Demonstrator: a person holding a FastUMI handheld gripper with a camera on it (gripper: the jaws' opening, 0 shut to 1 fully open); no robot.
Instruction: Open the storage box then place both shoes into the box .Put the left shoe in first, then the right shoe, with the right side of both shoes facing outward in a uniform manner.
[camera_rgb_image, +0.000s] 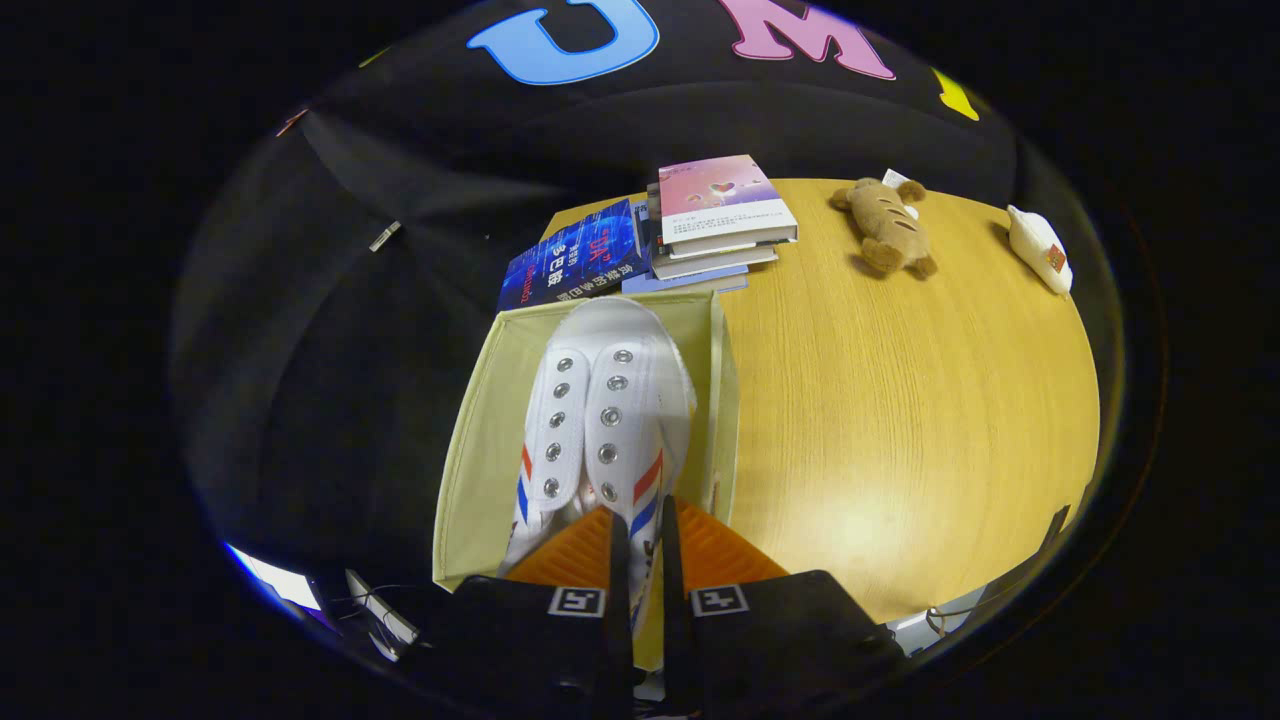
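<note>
1. At the bottom centre of the frame the gripper (640, 545) has its fingers drawn close, pinching the side wall of a white shoe (600, 420) at its opening
2. Just above the fingers, mid-frame, the shoe hangs toe away over the open box (475, 470), a pale yellow fabric bin at the table's (900, 400) left edge; I cannot tell whether its sole touches the box floor, or whether another shoe lies under it
3. Judged from this, the step in hand is placing a shoe in the box; which shoe of the pair I cannot tell
4. The next move calls for lowering it until it rests inside, its right side facing outward, then spreading the fingers and lifting clear without dragging the box wall
5. Further up, at the upper centre, lie books (700, 225); to the upper right a plush bear (890, 225) and a small white toy (1040, 250)
</note>
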